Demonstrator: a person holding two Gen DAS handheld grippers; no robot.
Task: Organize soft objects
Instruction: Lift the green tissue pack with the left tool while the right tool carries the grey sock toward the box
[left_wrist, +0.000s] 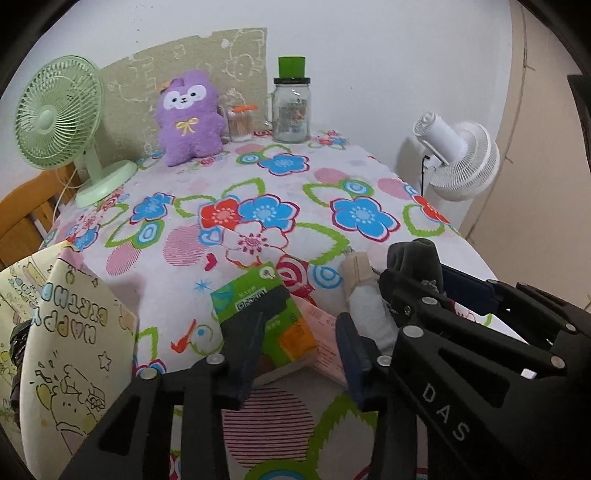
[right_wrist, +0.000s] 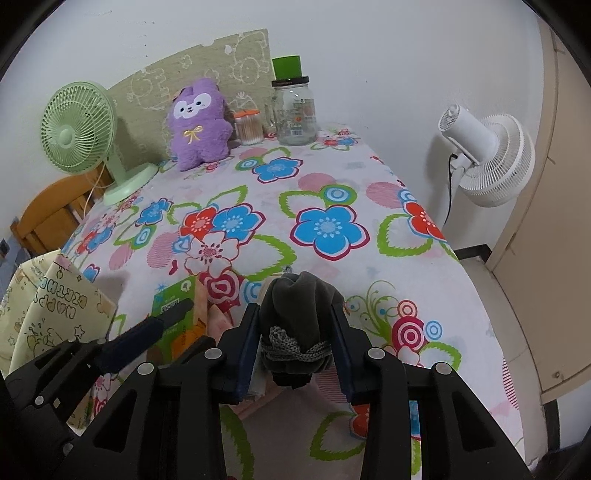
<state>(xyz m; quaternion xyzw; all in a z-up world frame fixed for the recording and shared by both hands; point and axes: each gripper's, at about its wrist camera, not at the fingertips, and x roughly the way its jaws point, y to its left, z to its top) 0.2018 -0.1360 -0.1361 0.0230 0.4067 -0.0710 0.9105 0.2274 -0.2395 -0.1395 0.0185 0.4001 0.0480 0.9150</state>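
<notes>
A dark grey soft bundle (right_wrist: 299, 295) tied with a knitted cord sits between my right gripper's (right_wrist: 295, 314) pads, which are shut on it just above the floral tablecloth (right_wrist: 332, 177). In the left wrist view this right gripper (left_wrist: 424, 273) comes in from the right with the grey bundle (left_wrist: 413, 254) at its tip. Next to it lies a rolled white and beige sock (left_wrist: 365, 306). My left gripper (left_wrist: 309, 308) stands open over a green tissue pack (left_wrist: 255, 295) and a pink pack (left_wrist: 325, 332), pressing on neither. One left finger (right_wrist: 147, 328) shows in the right wrist view.
A purple plush (left_wrist: 188, 118), a green fan (left_wrist: 59, 114), a swab jar (left_wrist: 240, 123) and a glass jar (left_wrist: 291, 110) line the far edge. A "Happy Birthday" paper bag (left_wrist: 74, 350) stands at the near left. A white fan (left_wrist: 458, 158) stands beyond the right edge.
</notes>
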